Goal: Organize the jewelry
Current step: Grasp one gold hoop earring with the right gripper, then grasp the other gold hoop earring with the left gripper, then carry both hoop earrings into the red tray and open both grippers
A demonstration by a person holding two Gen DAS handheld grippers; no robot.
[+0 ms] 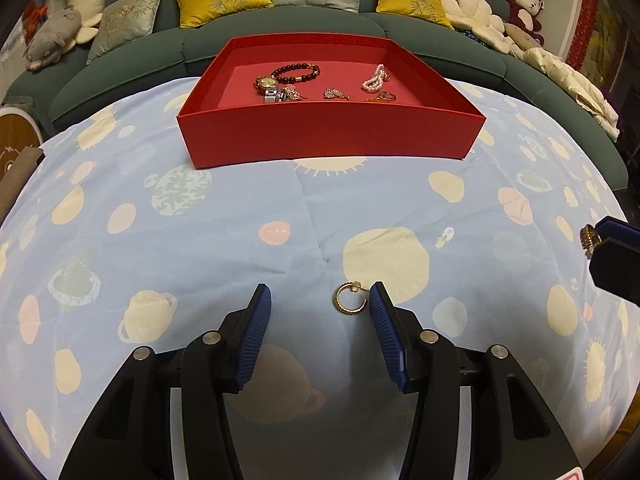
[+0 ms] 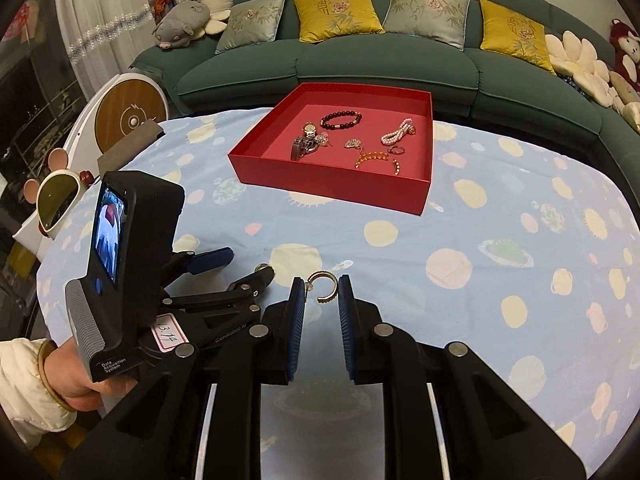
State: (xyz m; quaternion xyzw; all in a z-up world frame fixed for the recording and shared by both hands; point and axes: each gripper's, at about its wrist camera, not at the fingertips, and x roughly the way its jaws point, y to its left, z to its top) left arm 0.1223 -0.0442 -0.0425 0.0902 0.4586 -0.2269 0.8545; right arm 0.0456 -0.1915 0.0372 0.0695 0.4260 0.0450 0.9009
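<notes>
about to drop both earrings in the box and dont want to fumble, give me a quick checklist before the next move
1. right gripper shut on held hoop earring: ok
2. left gripper open above the tablecloth: ok
3. loose hoop earring centred between the left fingers: not ok, it lies beside one finger
4. red box has bare floor for both: ok
5. right grip firm enough to carry: cannot tell
</notes>
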